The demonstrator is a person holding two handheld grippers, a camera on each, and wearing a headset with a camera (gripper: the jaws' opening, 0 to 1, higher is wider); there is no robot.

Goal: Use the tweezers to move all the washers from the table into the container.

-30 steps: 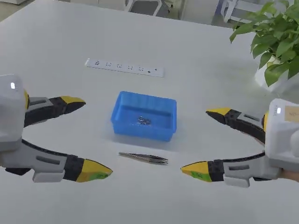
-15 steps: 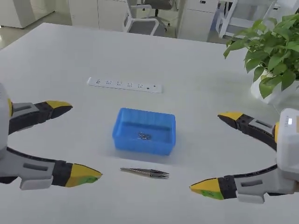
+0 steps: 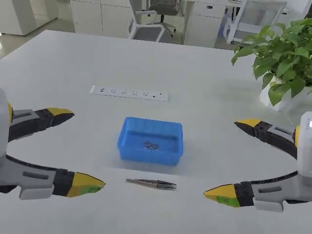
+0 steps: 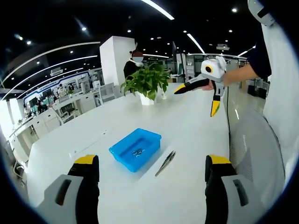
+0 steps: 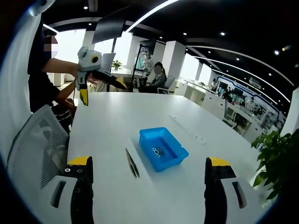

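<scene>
A blue container (image 3: 150, 141) stands mid-table with several washers (image 3: 150, 145) inside it. The metal tweezers (image 3: 151, 183) lie flat on the table just in front of it, touched by nothing. My left gripper (image 3: 80, 150) hovers open to the left of both, and my right gripper (image 3: 226, 159) hovers open to the right. From the left gripper (image 4: 152, 159) I see the container (image 4: 135, 149), tweezers (image 4: 165, 163) and the right gripper (image 4: 205, 88) held high. Beyond the right gripper (image 5: 149, 161) lie the container (image 5: 163, 148) and tweezers (image 5: 132, 163).
A white power strip (image 3: 129, 92) lies behind the container. A potted plant (image 3: 282, 53) stands at the table's far right. An office chair (image 5: 32, 140) sits at the near edge. A person (image 4: 137, 63) stands beyond the plant, and others sit far off.
The head camera has tilted up, so the table scene sits lower in the picture. Both grippers have drawn outward, away from the container. The tweezers and the container have not moved.
</scene>
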